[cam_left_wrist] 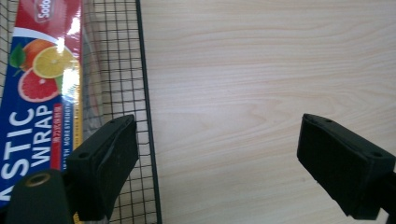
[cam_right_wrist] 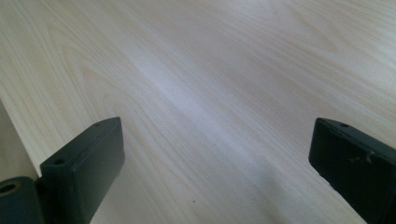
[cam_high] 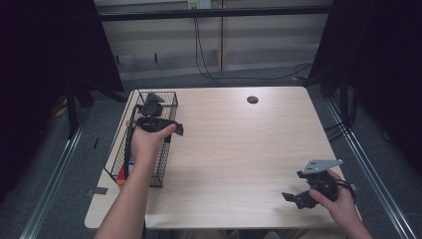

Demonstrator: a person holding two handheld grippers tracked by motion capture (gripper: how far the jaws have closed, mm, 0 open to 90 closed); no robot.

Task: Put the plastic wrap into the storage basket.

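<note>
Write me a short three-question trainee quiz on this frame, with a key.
1. What lies in the wire basket?
2. True or false: the left gripper clamps the box.
3. The right gripper is over: A) the basket B) bare table C) the floor.

Key:
1. A plastic wrap box.
2. False; its jaws stand apart with nothing between them.
3. B.
</note>
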